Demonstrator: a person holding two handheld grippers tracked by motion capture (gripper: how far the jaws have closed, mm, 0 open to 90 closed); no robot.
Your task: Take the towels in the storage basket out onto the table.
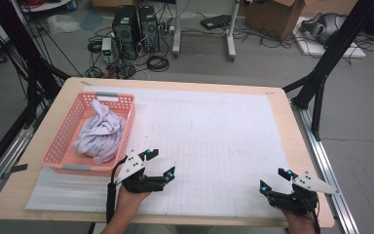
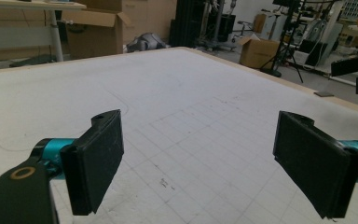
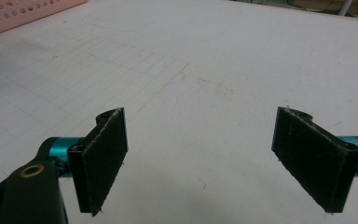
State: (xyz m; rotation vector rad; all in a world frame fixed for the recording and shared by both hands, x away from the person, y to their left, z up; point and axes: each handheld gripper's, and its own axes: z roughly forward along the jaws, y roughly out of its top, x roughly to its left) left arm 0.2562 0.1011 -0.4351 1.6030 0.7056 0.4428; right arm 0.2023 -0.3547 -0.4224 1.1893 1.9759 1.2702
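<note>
A pink plastic basket (image 1: 61, 141) stands at the left of the table and holds a crumpled white cloth (image 1: 100, 134). My left gripper (image 1: 159, 163) hovers just right of the basket's near corner, jaws wide open with nothing between them. In the left gripper view its jaws (image 2: 198, 158) frame bare gridded mat. My right gripper (image 1: 275, 179) sits near the table's front right corner, open and empty. The right gripper view shows its jaws (image 3: 200, 158) apart over the white mat, with the basket's edge (image 3: 23, 16) at the top left.
A white gridded mat (image 1: 214, 141) covers most of the wooden table (image 1: 292, 122). On the floor beyond lie computer towers (image 1: 136, 29), cables and cardboard boxes (image 1: 277, 17). Black frame legs (image 1: 321, 73) stand at the right.
</note>
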